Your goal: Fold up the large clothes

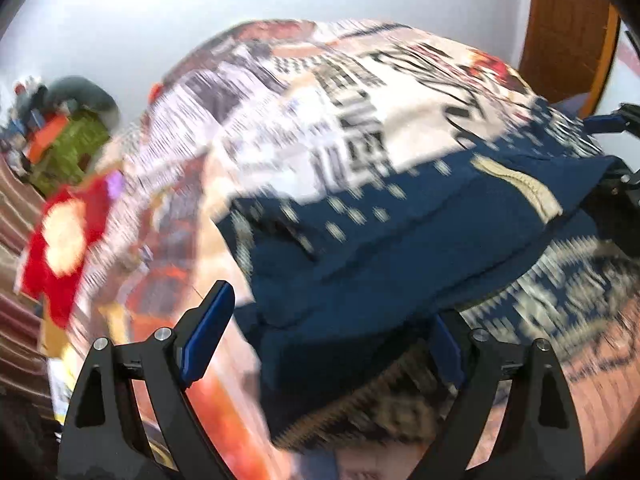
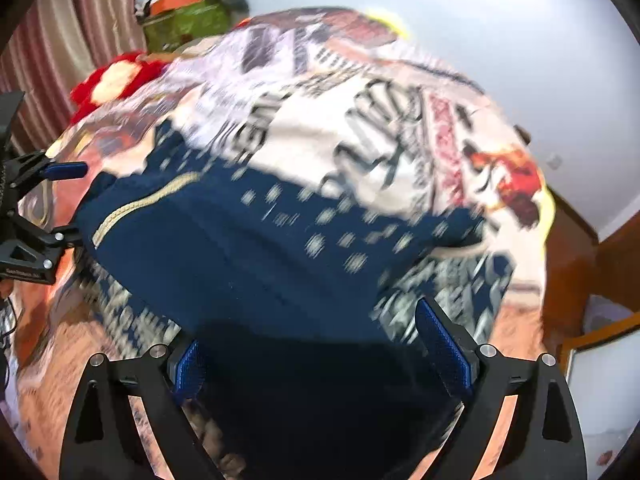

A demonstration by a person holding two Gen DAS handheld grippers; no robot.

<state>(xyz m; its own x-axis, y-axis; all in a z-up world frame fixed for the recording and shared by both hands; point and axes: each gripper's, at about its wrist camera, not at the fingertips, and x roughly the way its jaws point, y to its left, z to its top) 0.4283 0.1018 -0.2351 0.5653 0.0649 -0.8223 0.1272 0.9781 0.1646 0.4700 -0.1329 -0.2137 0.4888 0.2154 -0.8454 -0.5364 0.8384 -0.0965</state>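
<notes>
Blurring from motion softens both views, so fine print on the fabrics cannot be read. In the left wrist view, a red and cream cloth item [image 1: 66, 236] lies at the left edge of the bed; what it is cannot be made out. Behind it stands a green container [image 1: 76, 148] with an orange item [image 1: 48, 136] and dark clutter heaped on top, too smeared to identify. The bed is spread with a cover printed in white, black and orange patches [image 1: 304, 120]. On it lies the navy blue garment with pale dots and a cream zip [image 1: 400, 240], bunched and partly folded over itself. The left tool [image 1: 320, 328] stands with its jaws wide apart; the garment's near edge drapes over the gap and hides the right finger's pad. In the right wrist view, the right tool [image 2: 312, 356] also stands spread wide, with dark cloth lying between its blue pads [image 2: 444, 352]; whether the pads touch it cannot be told. A plain white wall [image 2: 500, 20] rises behind the bed, striped curtains [image 2: 68, 32] hang at the left, and brown wooden furniture [image 2: 576, 240] sits at the right, cut off by the frame.
</notes>
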